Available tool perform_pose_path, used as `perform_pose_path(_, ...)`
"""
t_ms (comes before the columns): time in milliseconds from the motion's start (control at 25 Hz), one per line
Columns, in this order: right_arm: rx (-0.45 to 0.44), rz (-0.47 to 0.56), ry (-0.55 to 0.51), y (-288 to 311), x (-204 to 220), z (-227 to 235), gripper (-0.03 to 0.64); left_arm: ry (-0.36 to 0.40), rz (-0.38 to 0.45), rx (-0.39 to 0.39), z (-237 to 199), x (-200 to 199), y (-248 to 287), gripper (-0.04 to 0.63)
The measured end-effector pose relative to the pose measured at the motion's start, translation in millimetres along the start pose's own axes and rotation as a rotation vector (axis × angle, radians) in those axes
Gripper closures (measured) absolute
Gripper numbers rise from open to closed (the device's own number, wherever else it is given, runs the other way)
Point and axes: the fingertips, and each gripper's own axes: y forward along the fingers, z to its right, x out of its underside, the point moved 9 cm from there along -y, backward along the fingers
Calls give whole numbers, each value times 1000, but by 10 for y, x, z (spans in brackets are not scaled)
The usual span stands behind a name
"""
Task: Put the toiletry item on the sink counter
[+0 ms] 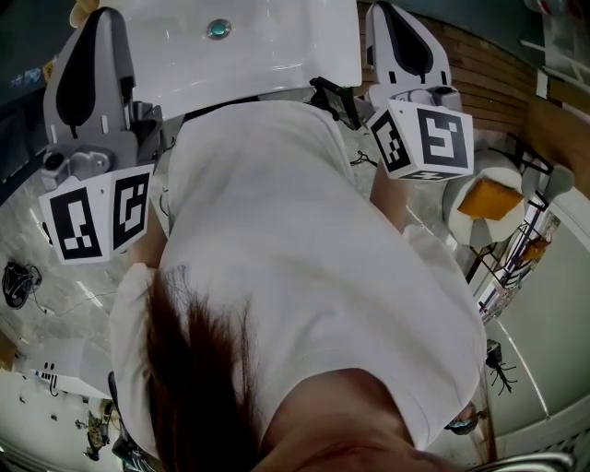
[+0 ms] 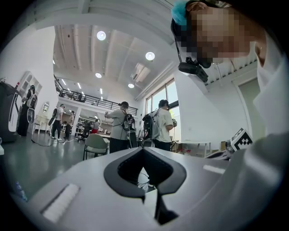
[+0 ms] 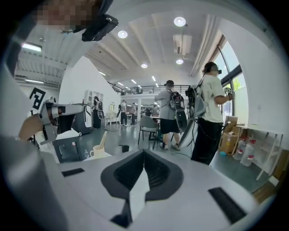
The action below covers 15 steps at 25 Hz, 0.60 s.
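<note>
No toiletry item shows in any view. In the head view I look straight down on the person's white shirt [image 1: 304, 258] and dark hair. A white sink [image 1: 277, 55] with a round drain [image 1: 218, 29] lies just beyond. My left gripper [image 1: 103, 14] is held up at the left of the body and my right gripper [image 1: 392, 14] at the right, both pointing toward the sink. In the left gripper view the left gripper [image 2: 143, 150] has its jaw tips meeting with nothing between them. My right gripper [image 3: 144, 151] is likewise shut and empty.
Both gripper views look out into a large hall with several people wearing backpacks [image 3: 212, 113], chairs [image 2: 95, 145] and tables. A mug [image 3: 97, 151] stands on a table. A white bin holding something orange [image 1: 489, 198] stands at the right. Cables [image 1: 18, 281] lie on the pale floor.
</note>
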Motion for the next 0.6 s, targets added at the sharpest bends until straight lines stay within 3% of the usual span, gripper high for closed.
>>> perform_pose_path(600,10,-4,-22,-49,-24,4,606,-7,4,-8,-30,-7,-76,586)
